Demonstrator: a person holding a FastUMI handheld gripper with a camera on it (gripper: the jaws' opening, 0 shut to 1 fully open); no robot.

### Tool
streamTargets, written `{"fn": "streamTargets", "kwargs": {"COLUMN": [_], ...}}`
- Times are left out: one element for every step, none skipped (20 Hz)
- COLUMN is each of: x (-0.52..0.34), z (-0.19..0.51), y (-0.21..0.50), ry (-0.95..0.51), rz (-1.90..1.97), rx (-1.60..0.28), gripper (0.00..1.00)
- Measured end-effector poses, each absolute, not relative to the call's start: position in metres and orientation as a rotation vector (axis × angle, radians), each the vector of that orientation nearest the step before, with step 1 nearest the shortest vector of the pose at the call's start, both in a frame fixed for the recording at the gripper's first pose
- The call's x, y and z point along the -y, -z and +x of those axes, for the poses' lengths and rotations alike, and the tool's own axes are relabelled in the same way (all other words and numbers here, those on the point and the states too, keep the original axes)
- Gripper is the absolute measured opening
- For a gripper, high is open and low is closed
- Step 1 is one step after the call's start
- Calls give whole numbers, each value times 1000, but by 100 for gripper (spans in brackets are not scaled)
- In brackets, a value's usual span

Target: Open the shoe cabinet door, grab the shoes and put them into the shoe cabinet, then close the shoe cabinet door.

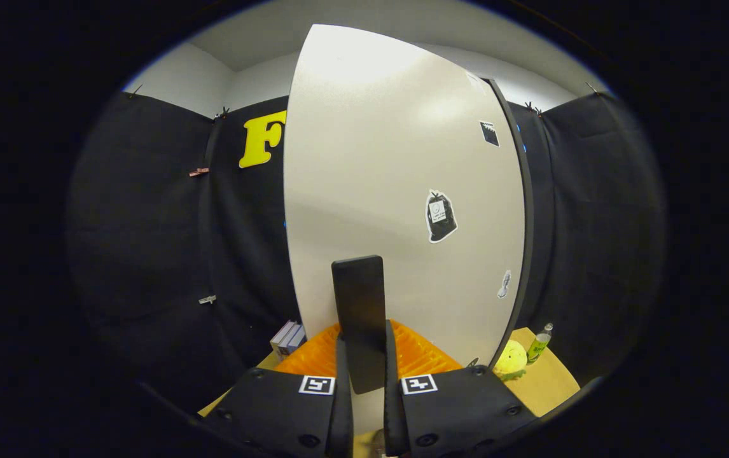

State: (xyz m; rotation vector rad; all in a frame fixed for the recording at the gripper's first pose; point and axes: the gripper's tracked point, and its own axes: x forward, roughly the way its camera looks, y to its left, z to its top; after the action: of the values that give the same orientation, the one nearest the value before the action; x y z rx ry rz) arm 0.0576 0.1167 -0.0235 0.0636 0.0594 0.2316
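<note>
Clamping a dark flat handle [359,318] between its 2 fingers, the hand-held gripper [364,388] sits at the bottom centre of the frame, both fingers pressed against the handle's sides. Each finger mount carries 1 square black-and-white marker. The handle stands upright from between the fingers and is fixed to the pale shoe cabinet door [396,191], which rises just ahead of the gripper and takes up the middle of the frame from bottom to top. The door carries a sticker of a dark bag [441,216] right of centre, a small dark square sticker [490,133] at upper right and a small pale one [505,284] near its right edge, where a dark trim strip runs down. An orange ribbed tray [418,353] lies at the door's foot, showing on both sides of the fingers. Left of the tray, small pale boxes [288,337] stand on the wooden table [549,381]. At lower right, beyond the door's edge, a yellow-green plush toy [509,360] rests on the table with a green bottle [539,343] just beside it. Black cloth walls close the booth behind, with white wall and ceiling above.
</note>
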Motion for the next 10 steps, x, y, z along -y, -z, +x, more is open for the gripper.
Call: {"fn": "streamTargets", "kwargs": {"x": [-111,-105,-98,-91,-85,-78,-71,-64,-56,-49], "z": [50,45,40,35,32,27,23,19,16,12], "y": [24,24,23,24,23,23,23,23,22,22], "ry": [-230,-231,-230,-228,-227,-224,-221,-216,-211,-207], "rz": [62,57,57,55,54,54,52,54,56,55], "rx": [-58,-61,-60,-64,-67,-70,-71,-74,-69,-57], "gripper": [23,23,23,23,23,23,23,23,23,23]}}
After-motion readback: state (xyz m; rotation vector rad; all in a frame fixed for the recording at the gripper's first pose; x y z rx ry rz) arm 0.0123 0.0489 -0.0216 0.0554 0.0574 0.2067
